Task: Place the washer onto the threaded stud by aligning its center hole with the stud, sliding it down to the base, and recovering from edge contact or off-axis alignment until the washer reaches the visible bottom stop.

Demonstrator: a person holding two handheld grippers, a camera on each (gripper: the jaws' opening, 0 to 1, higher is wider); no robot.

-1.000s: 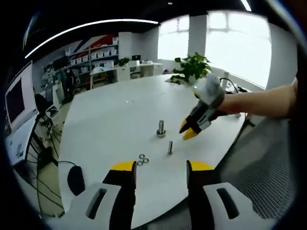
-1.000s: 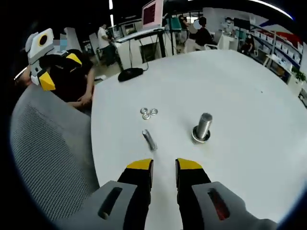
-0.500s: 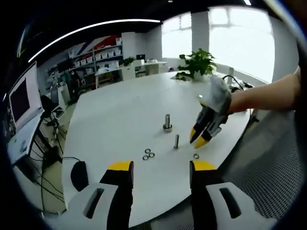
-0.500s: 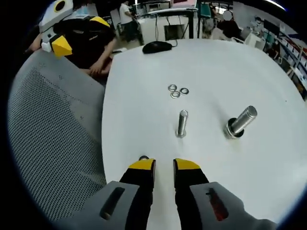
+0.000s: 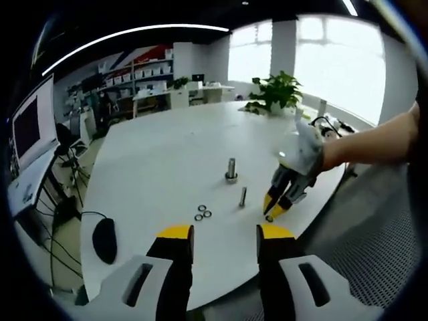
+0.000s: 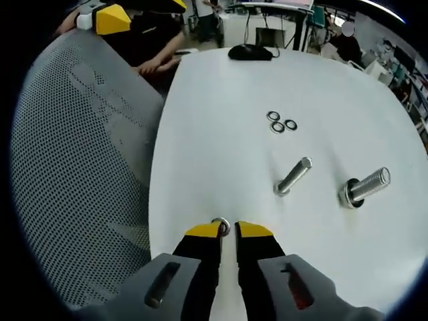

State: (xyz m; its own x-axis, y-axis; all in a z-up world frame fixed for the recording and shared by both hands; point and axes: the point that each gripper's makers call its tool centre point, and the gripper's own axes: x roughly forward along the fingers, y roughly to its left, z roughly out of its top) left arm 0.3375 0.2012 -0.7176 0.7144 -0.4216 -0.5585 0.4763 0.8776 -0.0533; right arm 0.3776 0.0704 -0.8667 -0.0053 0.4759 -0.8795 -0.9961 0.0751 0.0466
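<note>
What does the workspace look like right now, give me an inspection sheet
Surface: white table, near edge by a mesh chair.
Job's things: single washer at the right gripper fingers; three washers clustered; slim stud; thicker stud with a washer at its base.
Clutter: black mouse.
Grippers: right nearly shut at the washer, grip unclear; left gripper open.
Cables: mouse cable.
Surroundings: plant, shelves, monitor.

Bright, even light; windows (image 5: 334, 60) blow out to glare, ceiling strip (image 5: 127, 33) glows. Table (image 6: 221, 134) near-white, shadows faint. Strong fisheye bending, soft edges.
</note>
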